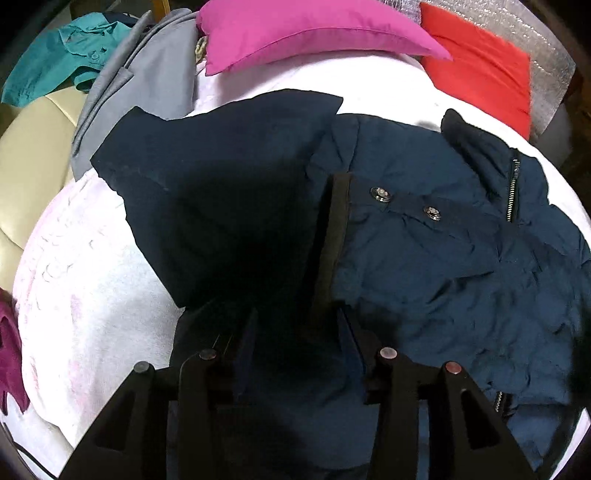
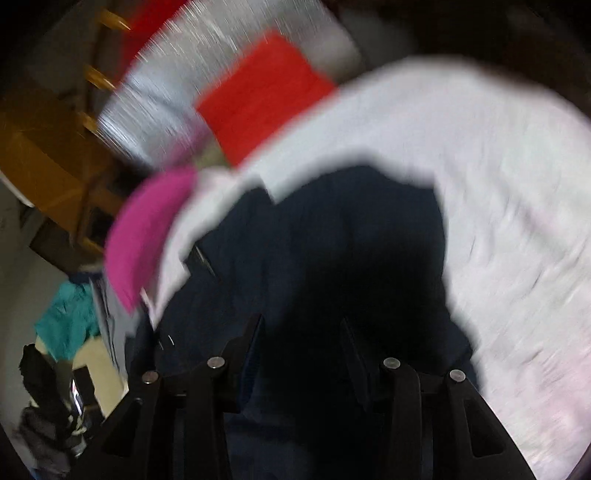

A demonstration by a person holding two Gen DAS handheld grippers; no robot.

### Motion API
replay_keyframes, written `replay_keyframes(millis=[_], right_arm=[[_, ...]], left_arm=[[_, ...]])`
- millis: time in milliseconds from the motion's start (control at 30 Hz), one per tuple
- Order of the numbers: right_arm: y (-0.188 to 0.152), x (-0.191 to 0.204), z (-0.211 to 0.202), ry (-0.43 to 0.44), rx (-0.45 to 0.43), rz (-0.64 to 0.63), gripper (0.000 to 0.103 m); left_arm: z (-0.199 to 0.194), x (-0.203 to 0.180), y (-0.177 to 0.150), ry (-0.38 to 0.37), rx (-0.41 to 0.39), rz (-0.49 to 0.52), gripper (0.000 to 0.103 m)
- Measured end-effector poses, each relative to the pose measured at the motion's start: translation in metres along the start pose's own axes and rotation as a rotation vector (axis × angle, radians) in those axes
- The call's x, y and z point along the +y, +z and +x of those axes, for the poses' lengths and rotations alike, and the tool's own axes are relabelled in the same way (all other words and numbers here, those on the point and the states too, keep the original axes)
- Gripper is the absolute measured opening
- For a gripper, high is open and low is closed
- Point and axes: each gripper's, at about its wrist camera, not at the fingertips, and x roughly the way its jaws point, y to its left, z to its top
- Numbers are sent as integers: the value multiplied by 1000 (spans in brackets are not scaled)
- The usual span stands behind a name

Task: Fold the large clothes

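Observation:
A navy blue jacket (image 1: 424,236) with two metal snaps and a zipper lies on a white bed cover (image 1: 92,295). One sleeve with a dark ribbed cuff (image 1: 332,236) is folded across its middle. My left gripper (image 1: 299,321) hovers just above the jacket, jaws apart, nothing between them. In the blurred right wrist view the jacket (image 2: 332,240) lies dark below my right gripper (image 2: 303,325), whose jaws are apart over the cloth.
A magenta pillow (image 1: 306,33) and a red pillow (image 1: 476,70) lie at the bed's far side. A grey garment (image 1: 147,85) and a teal shirt (image 1: 62,62) lie at the far left. A wooden chair (image 2: 48,158) stands beyond the bed.

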Motion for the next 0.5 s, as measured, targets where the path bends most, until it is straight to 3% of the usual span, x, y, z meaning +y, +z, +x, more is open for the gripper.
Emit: replay_keyframes(millis=[67,133,167,200,233,267,300,500], right_arm=[[2,-2,0,-5,-11,14,39],[4,2,-11,9,-51,0,39],[4,4,-17,13,-81,-9,44],[2,8,-22,19,-105,-16,49],[1,9,-26,31,-122,-16,61],[0,10,-30,51,-136,-13,68],[-1,11,-33,73,-148,-11,69],[-2,30,-33,85,-188,-57,69]], left_arm=[[-10,7,2,-45,-6,3,46],[-29,21,4,-123,-44,9,46],[-40,31,6,-160,-68,6,49],[-49,43,9,-183,-89,-8,59],[-59,62,14,-199,-114,-46,66],[-65,77,19,-203,-131,-83,80],[-68,94,25,-205,-145,-129,86],[-35,192,71,-286,-89,-430,86]])
